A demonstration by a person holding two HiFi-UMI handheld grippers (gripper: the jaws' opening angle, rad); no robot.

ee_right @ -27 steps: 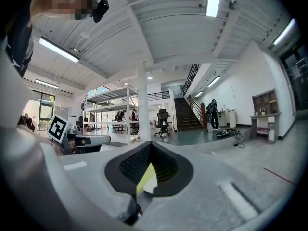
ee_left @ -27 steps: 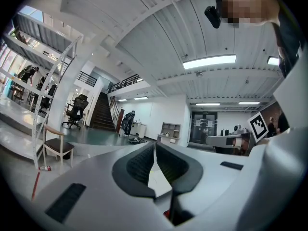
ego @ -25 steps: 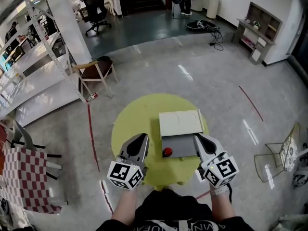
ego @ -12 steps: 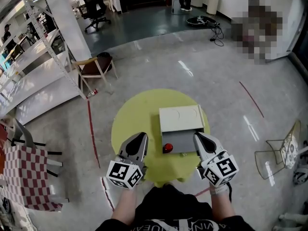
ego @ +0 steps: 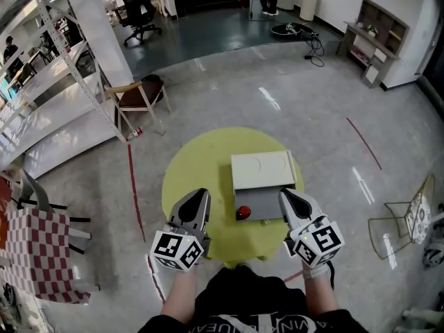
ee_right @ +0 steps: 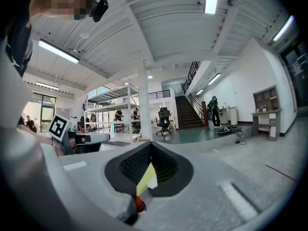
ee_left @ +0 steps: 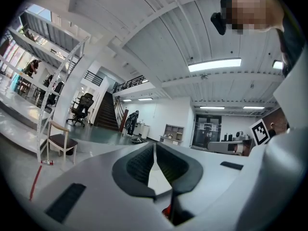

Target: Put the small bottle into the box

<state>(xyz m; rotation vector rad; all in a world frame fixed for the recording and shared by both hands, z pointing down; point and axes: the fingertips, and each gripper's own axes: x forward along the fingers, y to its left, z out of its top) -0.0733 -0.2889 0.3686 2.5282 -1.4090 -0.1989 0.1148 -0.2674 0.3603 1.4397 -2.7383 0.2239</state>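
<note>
A small bottle with a red cap (ego: pixel 242 213) stands at the front left corner of the box's grey tray (ego: pixel 263 201). I cannot tell whether it is inside or just beside it. The box's white lid (ego: pixel 261 170) lies open behind the tray on the round yellow table (ego: pixel 194 168). My left gripper (ego: pixel 201 195) hovers left of the bottle, jaws shut and empty. My right gripper (ego: pixel 284 194) is over the tray's right edge, also shut and empty. The red cap shows below the closed jaws in the left gripper view (ee_left: pixel 167 211) and the right gripper view (ee_right: pixel 139 205).
A wooden chair (ego: pixel 137 100) and a white metal rack (ego: pixel 48 96) stand to the far left on the grey floor. A red-checked chair (ego: pixel 38 255) is near left and a wire chair (ego: pixel 406 224) at the right. Red tape lines cross the floor.
Only a slight shift of the head view; both grippers and the bottle stay where they were.
</note>
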